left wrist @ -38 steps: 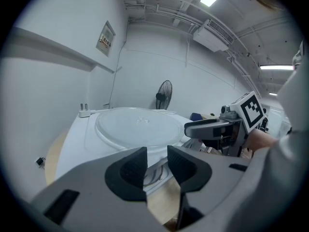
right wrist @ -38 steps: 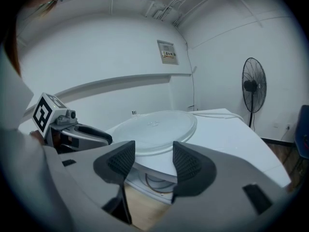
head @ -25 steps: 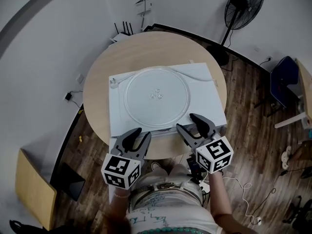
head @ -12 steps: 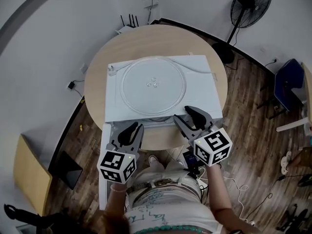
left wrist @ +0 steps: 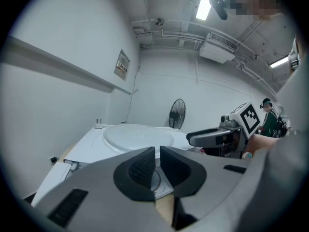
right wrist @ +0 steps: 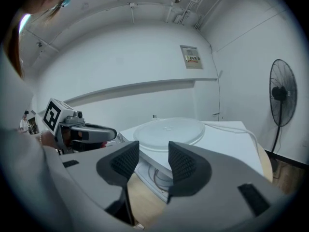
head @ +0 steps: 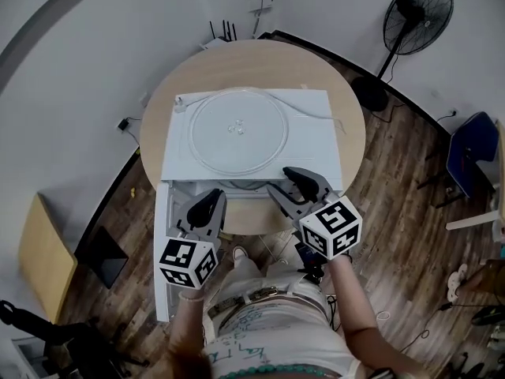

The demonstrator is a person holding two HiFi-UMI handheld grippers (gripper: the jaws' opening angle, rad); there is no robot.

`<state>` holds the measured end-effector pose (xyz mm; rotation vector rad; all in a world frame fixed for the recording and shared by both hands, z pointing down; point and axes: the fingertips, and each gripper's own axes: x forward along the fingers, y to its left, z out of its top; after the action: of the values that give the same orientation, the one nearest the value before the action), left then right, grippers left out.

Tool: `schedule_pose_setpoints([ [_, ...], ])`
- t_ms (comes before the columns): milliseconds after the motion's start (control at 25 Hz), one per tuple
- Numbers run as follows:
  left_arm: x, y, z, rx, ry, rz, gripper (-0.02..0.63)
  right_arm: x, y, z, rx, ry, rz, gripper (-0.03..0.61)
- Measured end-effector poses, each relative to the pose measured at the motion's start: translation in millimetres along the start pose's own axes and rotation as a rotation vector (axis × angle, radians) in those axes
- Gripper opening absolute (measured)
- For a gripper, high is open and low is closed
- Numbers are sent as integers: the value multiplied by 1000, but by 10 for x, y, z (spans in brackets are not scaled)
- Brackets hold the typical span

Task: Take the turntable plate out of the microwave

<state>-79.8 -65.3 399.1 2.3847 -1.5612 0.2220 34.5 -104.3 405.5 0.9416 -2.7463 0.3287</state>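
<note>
A: Turntable plate (head: 237, 131) entry. How did the tongs stand?

B: Left gripper (head: 211, 198): jaws had just been closing and were pressed almost together, only a slit between the pads, nothing in it. Right gripper (head: 279, 179): jaws had just been closing a little too, but were plainly spread, nothing between them.

A: Pose of the hands?

B: Both were held out in front of the person's waist, side by side. They pointed slightly downward at the front of the microwave (head: 316, 133). The marker cubes faced up toward the head camera. The right forearm came in from lower right. The left gripper was near the open door (head: 162, 251), which swung out on the left; I could not tell whether it touched.

A: And the plate?

B: It lay flat on top of the microwave, left of centre and clear of both grippers.

A: Counts?

B: Two grippers and two marker cubes. One plate, one microwave, one round table (head: 237, 65) under it. One standing fan (head: 417, 14) on the floor, well apart.
</note>
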Motion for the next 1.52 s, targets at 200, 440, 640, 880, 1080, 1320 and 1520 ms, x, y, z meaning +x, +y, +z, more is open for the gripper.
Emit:
schedule_pose_setpoints([
  [200, 42, -60, -37, 5, -13, 25, 35, -68, -37, 37, -9, -9, 46, 164],
  [440, 106, -135, -166, -19, 11, 57, 35, -140, -23, 12, -5, -16, 89, 163],
  [640, 118, -215, -331, -78, 21, 86, 35, -266, -52, -21, 18, -30, 122, 163],
  [880, 83, -228, -476, -76, 6, 84, 34, -378, -54, -70, 46, -47, 149, 153],
  [1080, 150, -121, -348, -105, -45, 54, 29, -443, -159, -100, 77, -65, 117, 147],
  [1320, 289, -87, -354, -112, -67, -22, 29, -352, -136, -83, 98, -66, 94, 146],
  [1520, 382, -168, -331, -115, -117, -90, 29, -199, -96, 15, 114, -83, 84, 138],
])
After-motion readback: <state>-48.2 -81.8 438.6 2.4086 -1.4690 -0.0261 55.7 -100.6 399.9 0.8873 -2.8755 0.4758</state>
